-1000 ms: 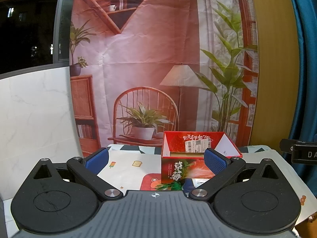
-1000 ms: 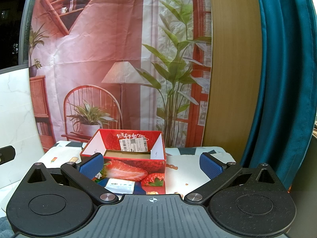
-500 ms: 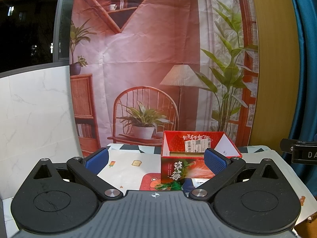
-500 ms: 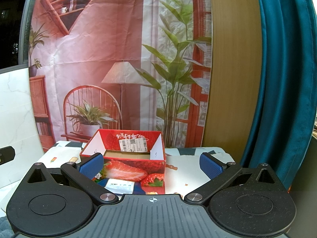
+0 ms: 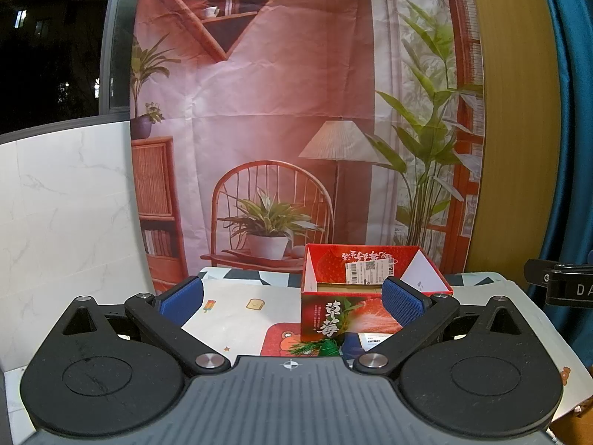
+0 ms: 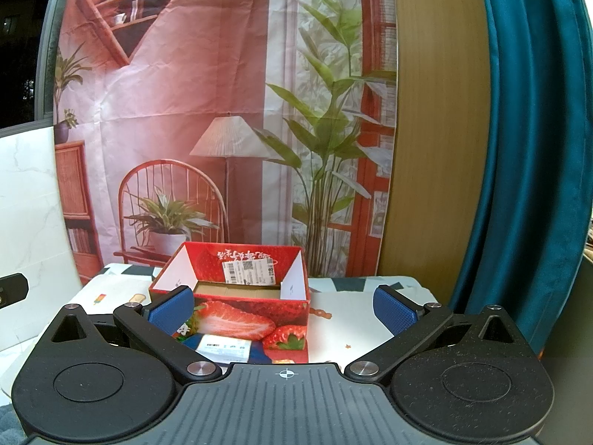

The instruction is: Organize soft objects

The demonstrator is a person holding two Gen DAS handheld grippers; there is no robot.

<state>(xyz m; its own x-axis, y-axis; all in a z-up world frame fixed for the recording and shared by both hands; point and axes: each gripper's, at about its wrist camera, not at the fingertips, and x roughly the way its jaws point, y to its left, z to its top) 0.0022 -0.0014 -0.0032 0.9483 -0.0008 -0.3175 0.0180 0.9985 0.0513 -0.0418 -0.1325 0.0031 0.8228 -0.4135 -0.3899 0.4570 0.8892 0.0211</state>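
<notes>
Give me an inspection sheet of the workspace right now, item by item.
Surface: table under a printed cloth with cartoon motifs.
Job's things: open red strawberry box, upright, flaps up; a blue packet with a white label lies in front of it.
Clutter: nothing seen.
Grippers: left gripper open, holding nothing; right gripper open, holding nothing.
Cables: nothing seen.
Surroundings: printed room backdrop, white marble-look panel on the left, teal curtain on the right, dark window.
</notes>
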